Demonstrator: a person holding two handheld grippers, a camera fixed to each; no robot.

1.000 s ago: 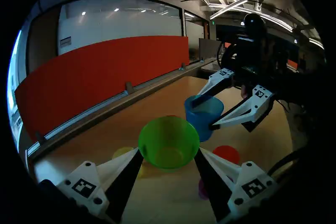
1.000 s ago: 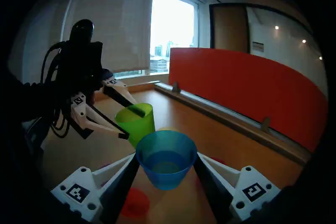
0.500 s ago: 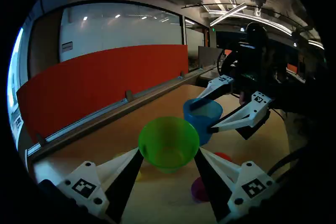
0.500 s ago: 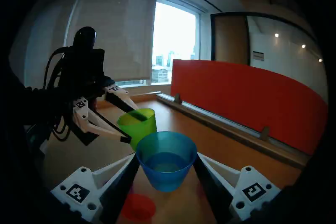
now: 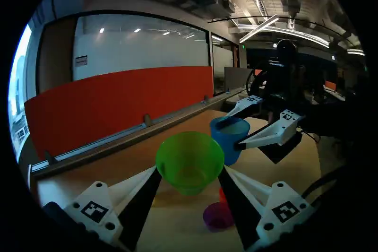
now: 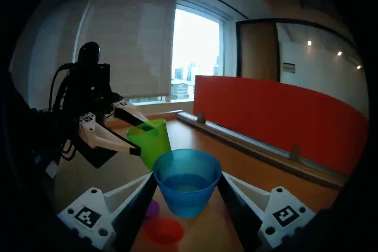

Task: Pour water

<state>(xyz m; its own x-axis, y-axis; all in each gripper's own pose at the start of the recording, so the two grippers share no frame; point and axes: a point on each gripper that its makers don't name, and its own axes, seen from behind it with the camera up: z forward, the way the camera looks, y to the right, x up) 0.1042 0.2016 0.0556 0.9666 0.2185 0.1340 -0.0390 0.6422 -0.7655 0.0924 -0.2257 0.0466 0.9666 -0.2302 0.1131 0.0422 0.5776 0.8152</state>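
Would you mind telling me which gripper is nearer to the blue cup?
Right. The right gripper has its jaws clamped on the blue cup; the left gripper holds the green cup close beside it.

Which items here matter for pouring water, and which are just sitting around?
In the job:
- blue cup, holding water, gripped by the right gripper
- green cup, gripped by the left gripper

Lying about:
- purple cup and red cup, on the table
- red partition
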